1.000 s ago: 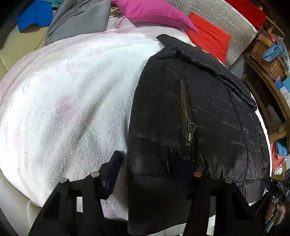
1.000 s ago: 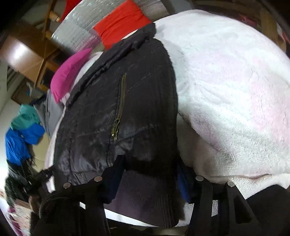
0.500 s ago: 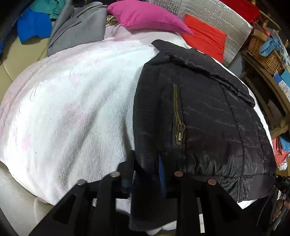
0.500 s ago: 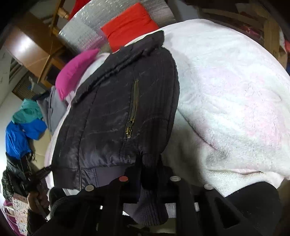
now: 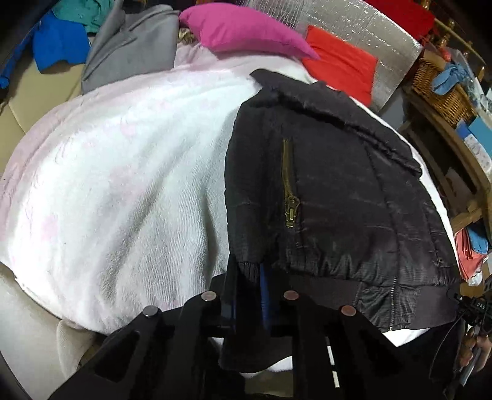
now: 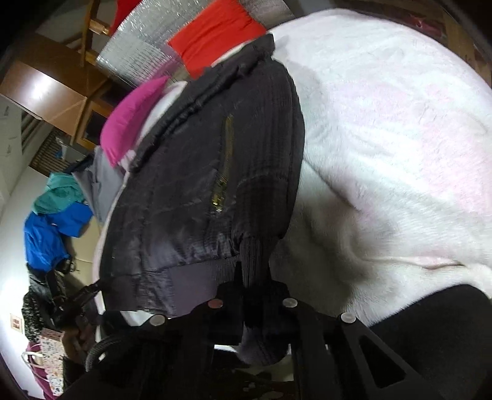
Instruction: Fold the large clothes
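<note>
A black quilted jacket (image 5: pixel 332 190) with a brass pocket zipper (image 5: pixel 289 190) lies folded on a white fluffy blanket (image 5: pixel 123 184). My left gripper (image 5: pixel 249 277) is shut on the ribbed hem at the jacket's near left corner. In the right wrist view the jacket (image 6: pixel 200 184) lies on the blanket (image 6: pixel 399 138), and my right gripper (image 6: pixel 255 283) is shut on the ribbed hem at its near right corner. The hem hangs below both grippers.
A magenta pillow (image 5: pixel 246 30), a red cushion (image 5: pixel 341 64), a grey garment (image 5: pixel 132 49) and blue clothes (image 5: pixel 58 43) lie beyond the blanket. A silver padded board (image 5: pixel 369 27) stands behind. A wicker basket (image 5: pixel 439 89) sits on wooden shelves at the right.
Both grippers were open around the jacket's hem a second ago. They have closed on it and pulled the hem a little toward me.
</note>
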Demonstrator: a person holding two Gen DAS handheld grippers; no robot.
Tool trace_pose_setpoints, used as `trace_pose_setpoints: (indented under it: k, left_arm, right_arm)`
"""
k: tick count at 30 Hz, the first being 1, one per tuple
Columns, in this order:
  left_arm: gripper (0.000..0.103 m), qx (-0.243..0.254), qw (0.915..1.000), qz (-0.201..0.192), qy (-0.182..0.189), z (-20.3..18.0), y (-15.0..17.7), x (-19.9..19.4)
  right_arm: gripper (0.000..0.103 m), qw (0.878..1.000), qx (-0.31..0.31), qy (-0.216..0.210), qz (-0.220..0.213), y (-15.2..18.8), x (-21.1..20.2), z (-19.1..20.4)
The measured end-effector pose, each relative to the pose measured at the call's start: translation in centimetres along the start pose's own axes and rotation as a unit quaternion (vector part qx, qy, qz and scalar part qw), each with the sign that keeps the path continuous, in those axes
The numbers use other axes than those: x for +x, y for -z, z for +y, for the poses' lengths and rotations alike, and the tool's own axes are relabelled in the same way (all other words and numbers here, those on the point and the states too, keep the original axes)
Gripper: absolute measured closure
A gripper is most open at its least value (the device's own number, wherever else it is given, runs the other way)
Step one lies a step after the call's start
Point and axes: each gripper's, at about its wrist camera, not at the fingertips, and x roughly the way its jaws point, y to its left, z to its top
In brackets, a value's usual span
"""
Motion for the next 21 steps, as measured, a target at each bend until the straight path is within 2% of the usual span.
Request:
trace_pose_setpoints:
  k: [8,11,16,18,21]
  left_arm:
    - [0.09,-0.011,0.9995,0.026,0.017,0.4,4.2,-0.5]
    - [0.089,-0.015,0.9991,0.038,0.014,0.8,4.2,0.2]
    - [0.084,-0.001,0.9991,0.041,-0.007,-0.2,3.5,1.4]
    - [0.083,-0.007,0.9992,0.039,-0.01,-0.2,3.6,1.6]
    - [0.082,0.002,0.9991,0.037,-0.021,-0.7,3.9,1.6]
  right_arm:
    - [0.094,1.0,0.015,0.002,0.006,1.4,-1.8,-1.8]
    - [0.091,1.0,0.024,-0.009,0.006,1.1,-1.4,-2.2]
    - [0.087,1.0,0.018,0.009,0.004,0.4,-0.3,-1.7]
    - [0.085,1.0,0.011,0.017,0.011,0.3,0.3,-1.4]
    - [0.072,0.999,0.006,0.023,0.022,0.0,0.7,-1.0]
